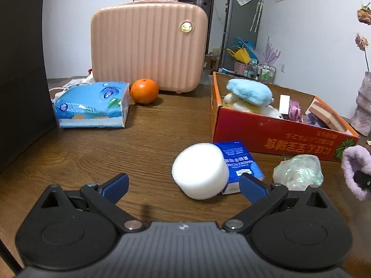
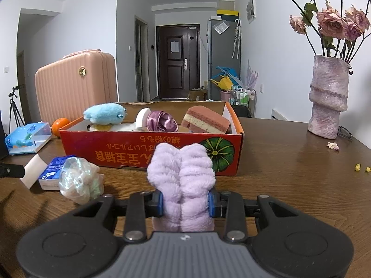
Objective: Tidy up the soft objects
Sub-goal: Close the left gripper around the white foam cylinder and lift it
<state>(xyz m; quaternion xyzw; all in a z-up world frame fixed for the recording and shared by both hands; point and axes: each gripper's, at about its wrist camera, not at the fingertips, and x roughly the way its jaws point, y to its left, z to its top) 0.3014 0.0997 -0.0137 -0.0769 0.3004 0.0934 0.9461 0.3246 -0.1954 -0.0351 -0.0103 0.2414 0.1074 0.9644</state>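
Blue pack lettered "HANDKERCHIEF" lay before the red box, left gripper jaws apart, right gripper clamping the lilac plush.

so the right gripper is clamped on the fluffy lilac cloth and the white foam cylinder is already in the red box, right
Not quite. The right gripper is clamped on the fluffy lilac cloth, but the white foam cylinder is not in the red box. The left wrist view shows it lying on the table in front of the box, leaning on a blue tissue pack.
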